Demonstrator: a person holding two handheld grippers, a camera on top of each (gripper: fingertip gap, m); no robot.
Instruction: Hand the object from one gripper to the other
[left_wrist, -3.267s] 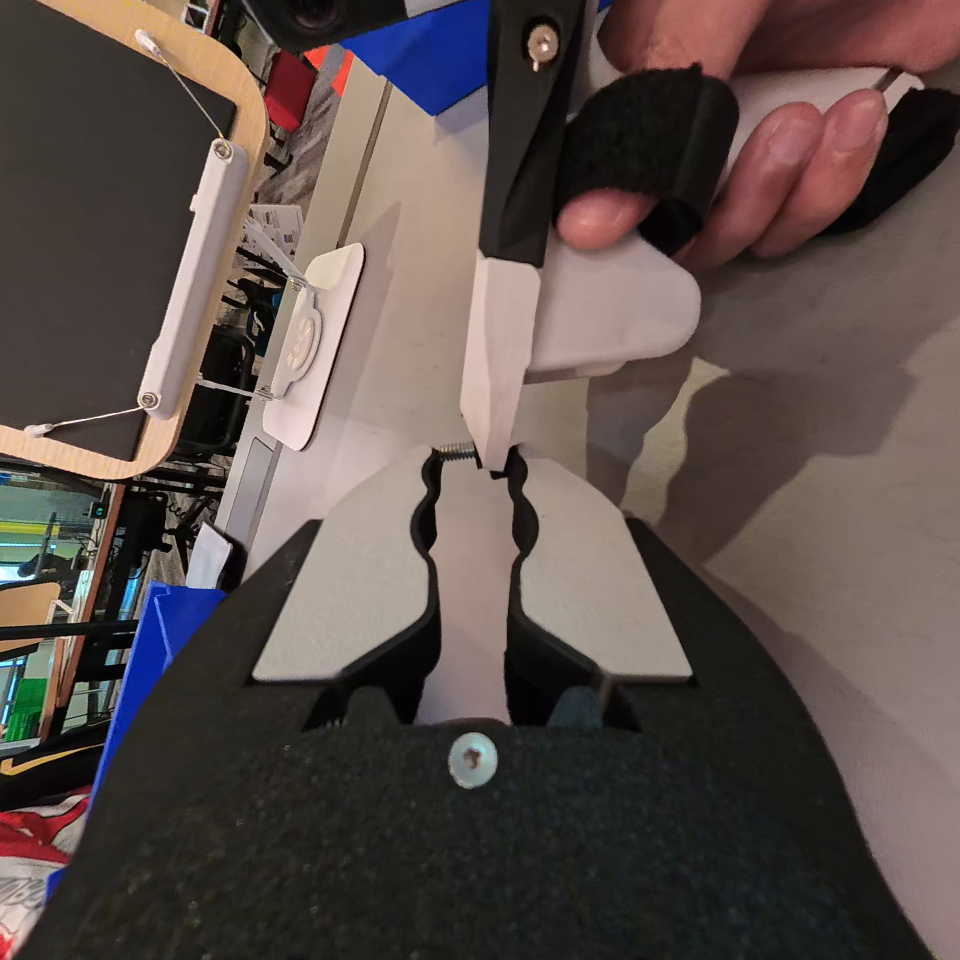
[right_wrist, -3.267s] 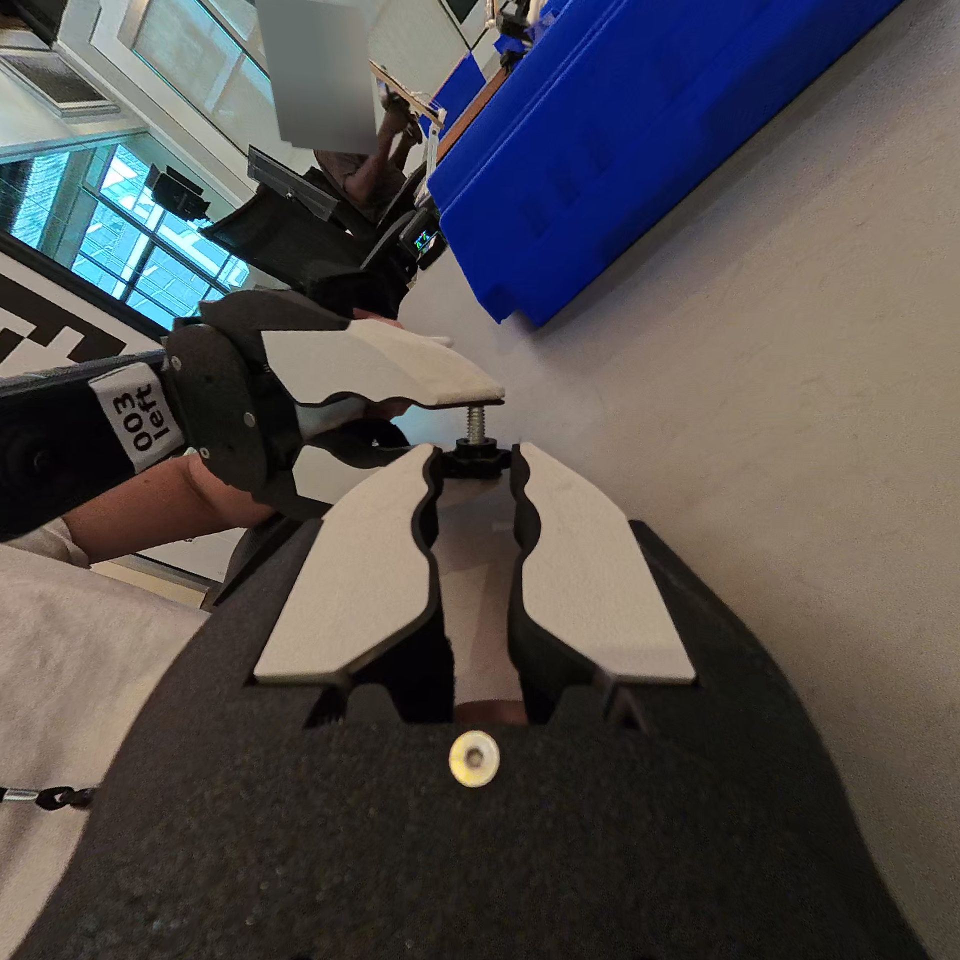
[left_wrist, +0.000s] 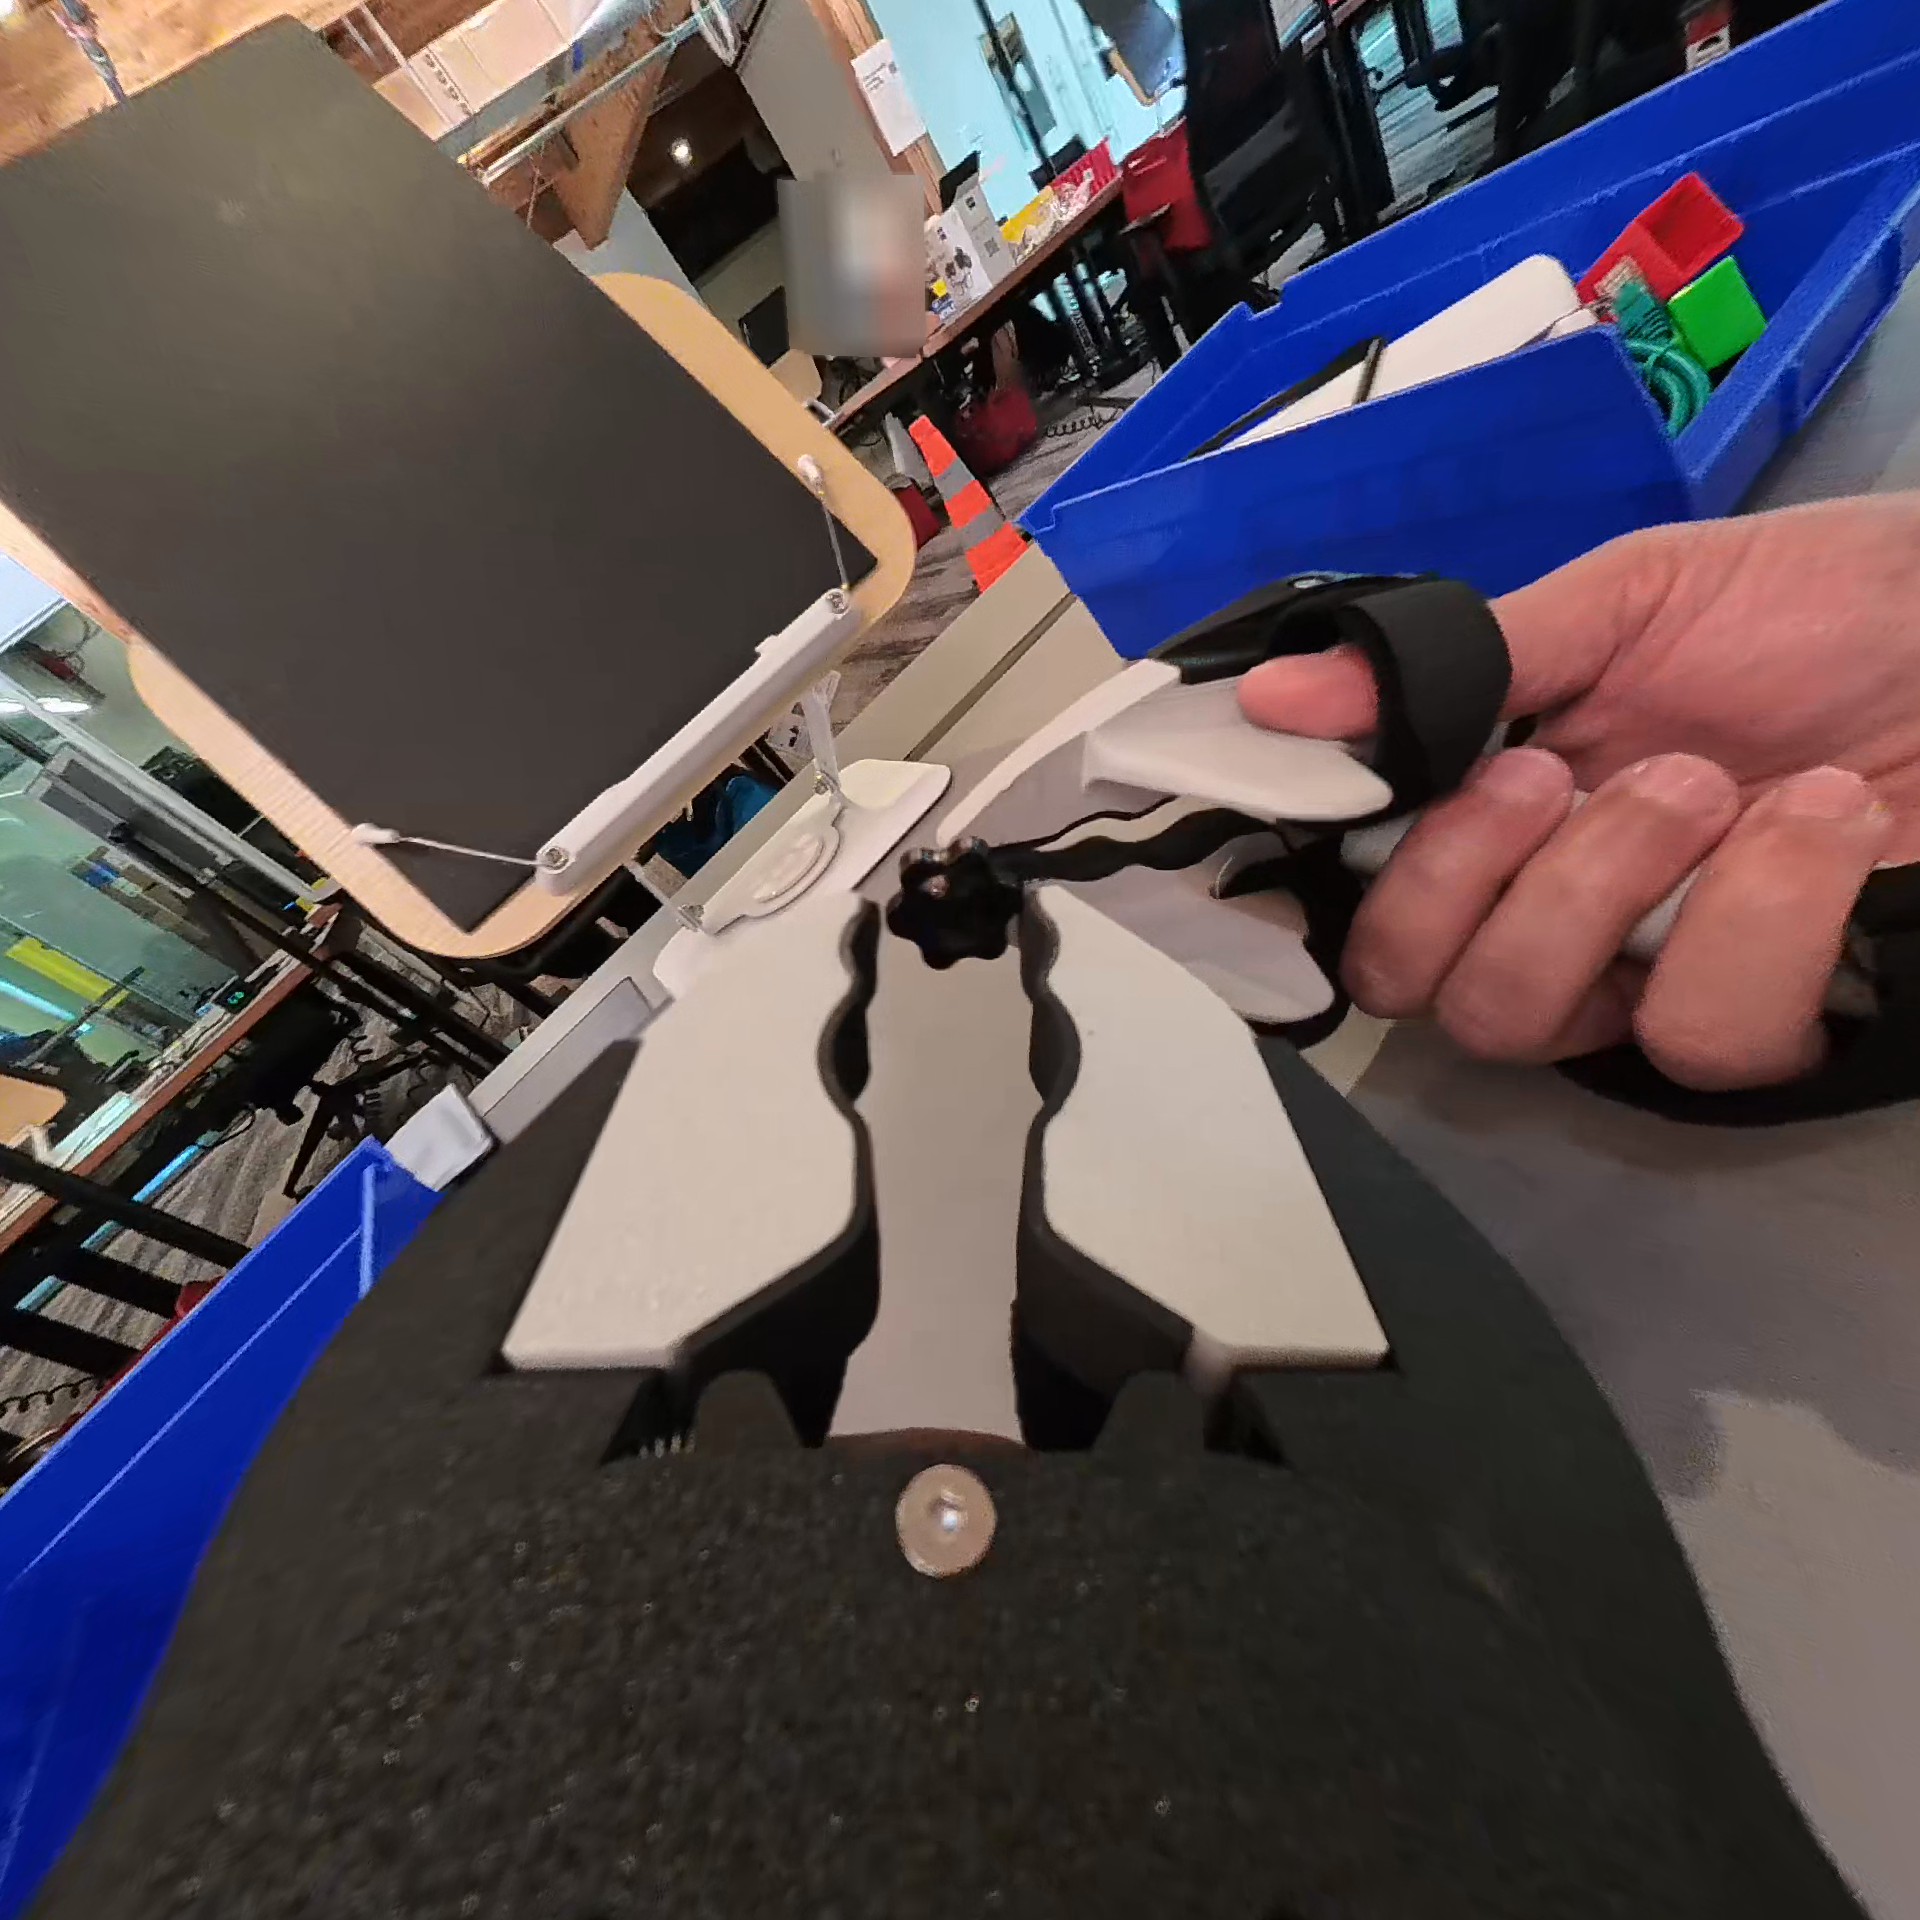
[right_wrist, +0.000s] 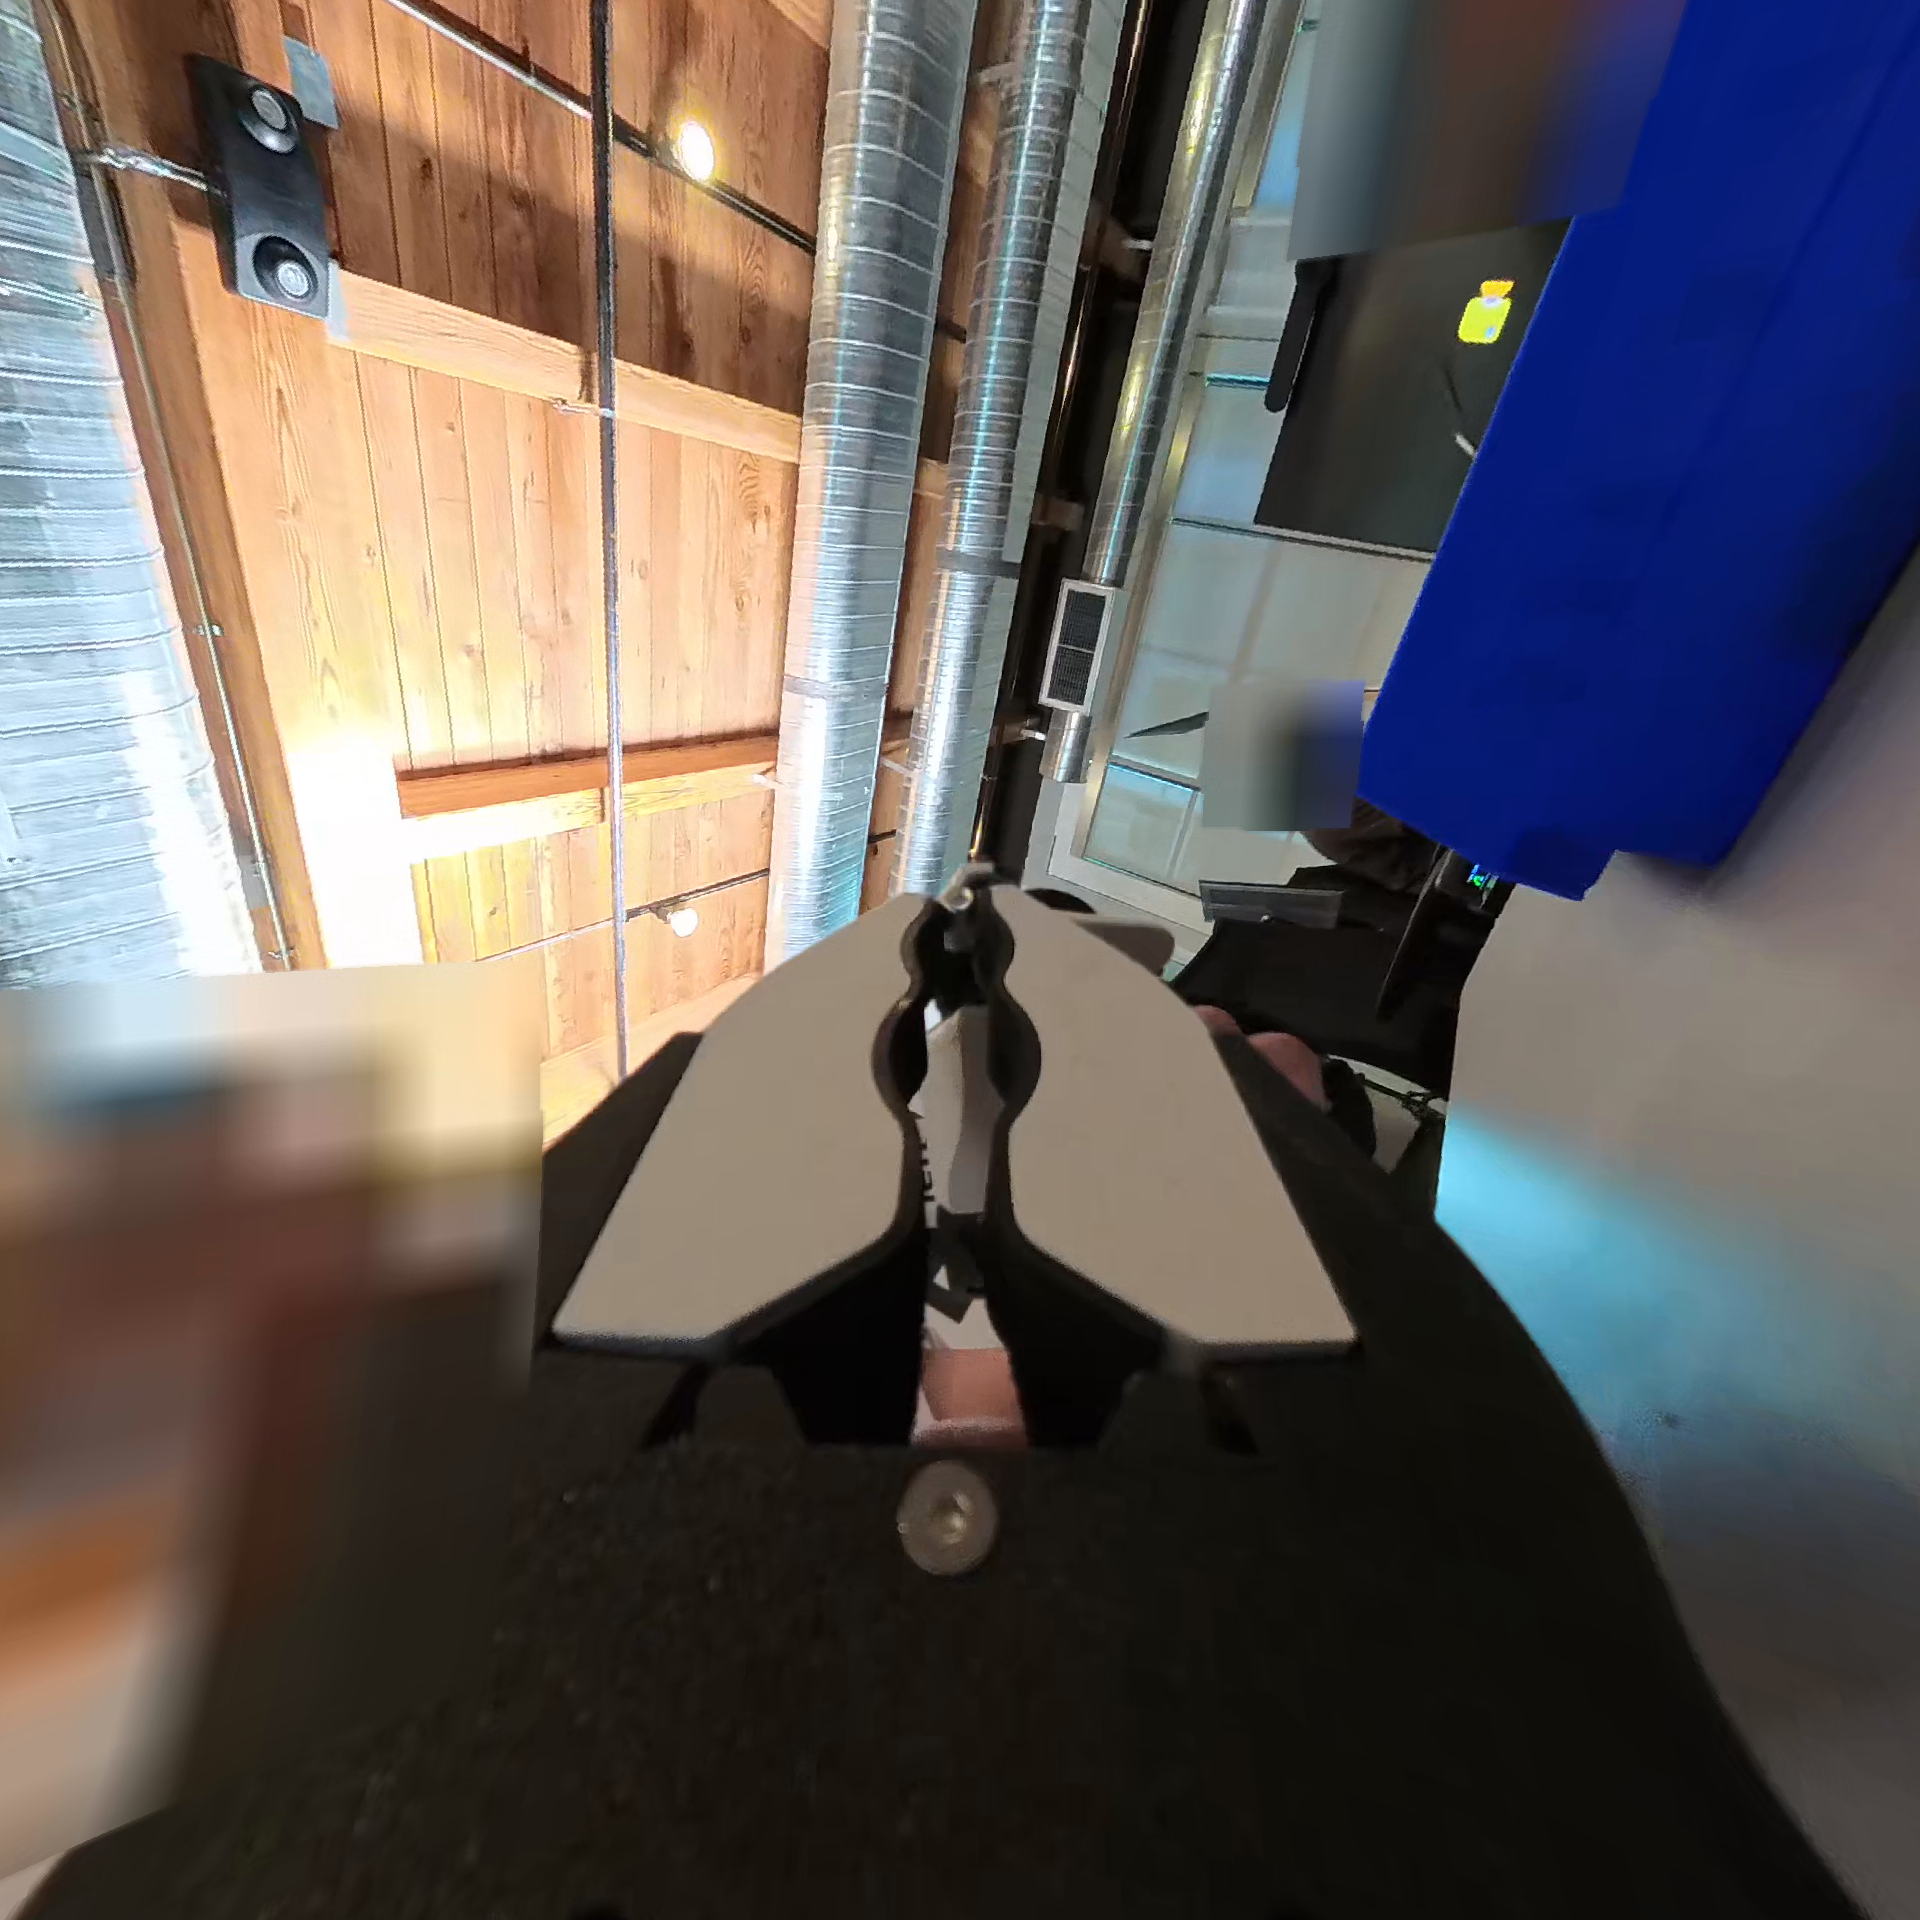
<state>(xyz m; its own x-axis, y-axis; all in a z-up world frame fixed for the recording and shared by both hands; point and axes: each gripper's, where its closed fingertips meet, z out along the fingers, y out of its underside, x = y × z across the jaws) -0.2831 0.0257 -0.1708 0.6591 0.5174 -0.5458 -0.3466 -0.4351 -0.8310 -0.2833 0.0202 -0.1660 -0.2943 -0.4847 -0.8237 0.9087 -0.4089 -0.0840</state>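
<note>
Together, in the left wrist view, the left gripper (left_wrist: 951, 920) was seen with a gap between its fingers, the black knob (left_wrist: 953, 914) lying at their tips, pinched by the right gripper (left_wrist: 961, 847), which was gripped by a hand (left_wrist: 1621, 831) beside a blue bin (left_wrist: 1403, 488). In the right wrist view, the right gripper (right_wrist: 961, 920) was nearly closed on the knob (right_wrist: 958, 928), raised toward a wooden ceiling (right_wrist: 499, 468).

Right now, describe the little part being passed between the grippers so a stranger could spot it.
Find the long blue bin on the grey table, then the hand holding the right gripper just below it. At that gripper's tips, between the left gripper's white fingers, is the knob: small, black and star-lobed, unlike the flat white parts around it.
</note>
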